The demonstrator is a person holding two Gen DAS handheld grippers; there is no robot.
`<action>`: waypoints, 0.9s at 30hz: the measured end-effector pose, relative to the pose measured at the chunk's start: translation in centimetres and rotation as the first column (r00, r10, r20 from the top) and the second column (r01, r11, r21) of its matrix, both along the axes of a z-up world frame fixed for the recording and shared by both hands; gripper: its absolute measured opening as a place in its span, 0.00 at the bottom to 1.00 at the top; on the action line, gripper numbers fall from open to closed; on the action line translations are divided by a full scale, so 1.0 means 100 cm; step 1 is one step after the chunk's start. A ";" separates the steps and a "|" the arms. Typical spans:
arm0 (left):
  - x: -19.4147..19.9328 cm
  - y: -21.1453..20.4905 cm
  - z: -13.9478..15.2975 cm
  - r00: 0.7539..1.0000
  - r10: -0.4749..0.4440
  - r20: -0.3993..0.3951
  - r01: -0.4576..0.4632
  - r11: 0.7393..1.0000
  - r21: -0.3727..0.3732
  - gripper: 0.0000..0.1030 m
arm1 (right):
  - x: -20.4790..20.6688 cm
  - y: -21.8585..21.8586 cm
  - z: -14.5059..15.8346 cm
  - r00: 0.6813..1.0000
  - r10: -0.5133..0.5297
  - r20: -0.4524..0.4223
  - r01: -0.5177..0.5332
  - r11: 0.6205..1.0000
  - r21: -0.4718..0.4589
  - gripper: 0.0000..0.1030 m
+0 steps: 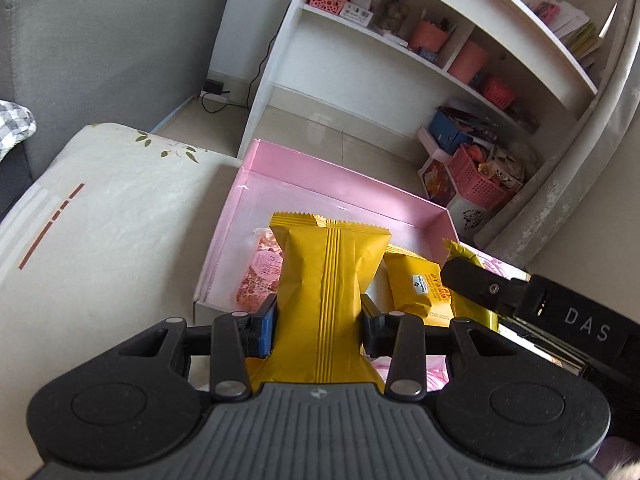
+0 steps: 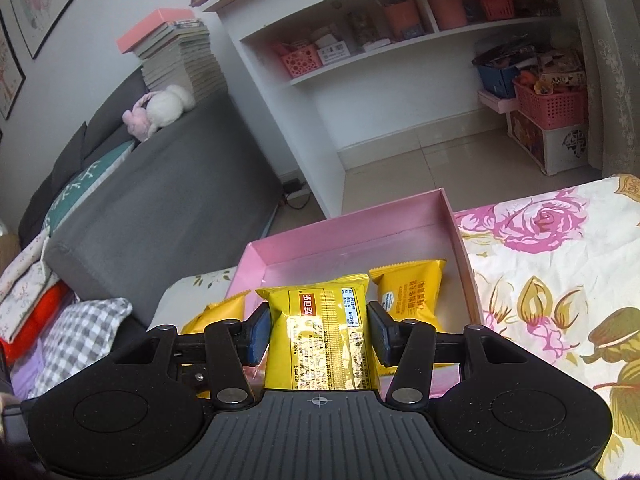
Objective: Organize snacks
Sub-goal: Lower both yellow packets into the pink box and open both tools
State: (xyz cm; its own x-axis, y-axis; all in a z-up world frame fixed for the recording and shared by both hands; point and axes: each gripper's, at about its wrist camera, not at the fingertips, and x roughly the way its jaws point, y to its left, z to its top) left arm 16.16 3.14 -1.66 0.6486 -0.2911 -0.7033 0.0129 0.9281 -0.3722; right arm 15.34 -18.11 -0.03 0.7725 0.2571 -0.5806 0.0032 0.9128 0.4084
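Observation:
A shallow pink box (image 1: 304, 160) (image 2: 352, 224) lies on the floral cloth. My left gripper (image 1: 320, 316) is shut on a matte yellow snack pack (image 1: 332, 276), pinched at its waist over the box's near edge. In the box lie a pink snack packet (image 1: 258, 272) at the left and another yellow pack (image 1: 420, 284) (image 2: 412, 292). My right gripper (image 2: 318, 328) is shut on a glossy yellow packet (image 2: 320, 332) above the box's near side. The right gripper's finger (image 1: 472, 280) shows in the left wrist view, beside that glossy packet. The left-held pack (image 2: 216, 314) peeks in at the right wrist view's left.
A white shelf unit (image 1: 400, 40) (image 2: 360, 60) with pink baskets stands behind the box. A grey sofa (image 2: 160, 184) with cushions and a book stack (image 2: 180, 52) is at the left. Floral cloth (image 2: 560, 272) covers the surface to the right; a pale cushion (image 1: 100, 208) lies left.

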 end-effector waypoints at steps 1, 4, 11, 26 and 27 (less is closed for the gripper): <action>0.005 -0.003 -0.002 1.000 -0.009 -0.003 0.009 1.000 0.003 0.36 | 0.005 -0.002 -0.001 1.000 -0.005 0.001 0.005 1.000 0.002 0.48; 0.017 -0.012 -0.007 0.999 -0.038 0.009 0.038 0.999 0.015 0.36 | 0.020 -0.006 -0.001 1.000 -0.012 0.007 0.012 0.999 -0.031 0.48; 0.032 -0.021 -0.012 0.994 -0.092 0.058 0.090 0.995 0.036 0.36 | 0.044 -0.030 -0.011 0.998 -0.062 0.024 0.063 0.998 -0.001 0.48; 0.057 -0.040 -0.035 0.993 -0.115 0.029 0.113 0.991 0.078 0.36 | 0.090 -0.033 -0.034 0.999 -0.041 -0.008 0.040 0.997 -0.062 0.49; 0.058 -0.040 -0.035 0.993 -0.115 0.031 0.113 0.991 0.077 0.36 | 0.090 -0.033 -0.035 0.999 -0.042 -0.007 0.041 0.997 -0.059 0.50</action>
